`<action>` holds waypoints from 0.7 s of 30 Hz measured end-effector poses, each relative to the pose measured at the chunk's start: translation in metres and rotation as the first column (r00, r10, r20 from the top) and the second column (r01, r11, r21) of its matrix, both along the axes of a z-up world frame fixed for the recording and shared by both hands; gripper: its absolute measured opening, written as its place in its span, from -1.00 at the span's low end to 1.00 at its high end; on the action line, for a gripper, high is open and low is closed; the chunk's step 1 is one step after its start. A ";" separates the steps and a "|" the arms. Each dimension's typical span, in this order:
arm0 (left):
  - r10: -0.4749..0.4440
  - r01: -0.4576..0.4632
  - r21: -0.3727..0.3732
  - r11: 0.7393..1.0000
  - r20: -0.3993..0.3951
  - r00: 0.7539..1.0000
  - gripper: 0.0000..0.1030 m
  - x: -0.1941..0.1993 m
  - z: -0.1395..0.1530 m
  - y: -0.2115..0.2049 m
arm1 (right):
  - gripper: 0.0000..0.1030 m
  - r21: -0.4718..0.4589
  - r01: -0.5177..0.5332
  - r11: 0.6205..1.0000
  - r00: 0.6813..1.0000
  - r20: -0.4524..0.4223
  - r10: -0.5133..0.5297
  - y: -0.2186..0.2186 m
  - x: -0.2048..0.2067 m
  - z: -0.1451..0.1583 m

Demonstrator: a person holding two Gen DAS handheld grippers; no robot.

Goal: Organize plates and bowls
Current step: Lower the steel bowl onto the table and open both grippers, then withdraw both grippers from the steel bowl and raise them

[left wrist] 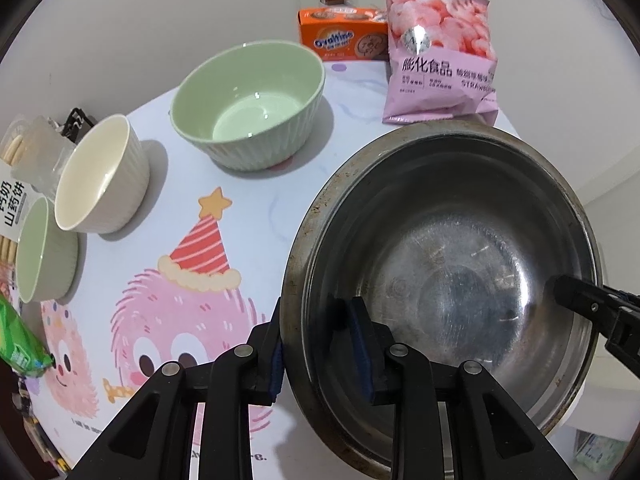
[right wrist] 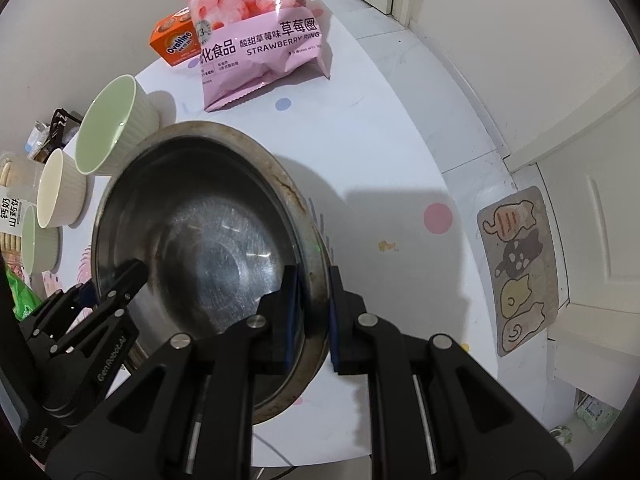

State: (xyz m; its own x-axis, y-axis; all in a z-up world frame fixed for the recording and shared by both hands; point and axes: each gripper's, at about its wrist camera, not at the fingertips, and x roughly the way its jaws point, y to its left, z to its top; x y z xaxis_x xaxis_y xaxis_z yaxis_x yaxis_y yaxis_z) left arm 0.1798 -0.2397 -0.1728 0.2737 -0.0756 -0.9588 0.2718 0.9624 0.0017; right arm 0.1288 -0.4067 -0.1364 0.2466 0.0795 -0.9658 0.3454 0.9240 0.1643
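A worn steel bowl (left wrist: 460,260) (right wrist: 208,232) hangs tilted over the table's right part, gripped on opposite sides of its rim. My left gripper (left wrist: 320,344) is shut on the left rim, one pad outside and one against the inner wall. On the right rim my right gripper (right wrist: 312,312) is shut, its pads on either side of the edge. Each gripper shows in the other's view: the right gripper (left wrist: 580,300), the left gripper (right wrist: 120,284). On the table stand a large green ribbed bowl (left wrist: 248,108) (right wrist: 116,124), a cream bowl (left wrist: 100,176) (right wrist: 60,192) and a small green bowl (left wrist: 44,252) (right wrist: 36,240).
A pink strawberry-ring bag (left wrist: 436,48) (right wrist: 256,32) and an orange Ovaltine box (left wrist: 344,36) stand at the back. Biscuit packs (left wrist: 12,200) and a green packet (left wrist: 20,340) crowd the left edge. The tablecloth (left wrist: 180,320) shows a pink monster. A cat mat (right wrist: 520,268) lies on the floor.
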 end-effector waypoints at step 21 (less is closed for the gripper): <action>0.100 -0.086 -0.121 0.989 0.118 0.988 1.00 -0.023 0.058 0.054 | 1.00 -0.072 -0.014 0.997 0.993 0.118 0.023 0.033 -0.013 0.050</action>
State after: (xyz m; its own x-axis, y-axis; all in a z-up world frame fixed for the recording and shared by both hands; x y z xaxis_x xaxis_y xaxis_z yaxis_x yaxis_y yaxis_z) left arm 0.1569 -0.1856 -0.1149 0.4004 -0.1519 -0.9037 0.1855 0.9792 -0.0824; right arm 0.1157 -0.3733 -0.0861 0.3587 0.0176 -0.9333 0.3102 0.9408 0.1370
